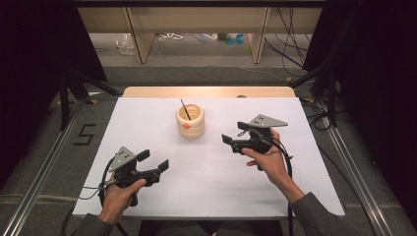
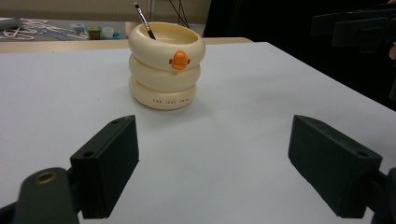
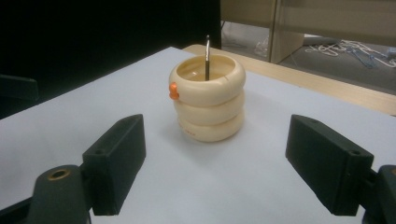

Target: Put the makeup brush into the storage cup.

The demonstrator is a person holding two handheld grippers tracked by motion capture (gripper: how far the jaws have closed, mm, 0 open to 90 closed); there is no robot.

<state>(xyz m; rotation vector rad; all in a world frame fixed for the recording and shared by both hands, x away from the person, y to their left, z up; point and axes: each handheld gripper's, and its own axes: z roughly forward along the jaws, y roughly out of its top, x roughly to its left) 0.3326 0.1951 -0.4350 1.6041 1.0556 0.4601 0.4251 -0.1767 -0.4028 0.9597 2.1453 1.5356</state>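
Dark curtains flank a grey floor [image 1: 44,142] that carries a taped figure 5, with pale wooden furniture legs [image 1: 140,39] and loose cables at the back, and in the middle sits the table [image 1: 147,123] with its wide white top. The left gripper [image 1: 153,160] hovers near the front edge and the right gripper [image 1: 231,135] farther in, both with jaws spread wide and holding nothing. Between them, toward the far side, stands the cream ringed holder [image 1: 190,121], upright with an orange knob on its side, and a thin dark brush [image 1: 185,109] leans inside it.
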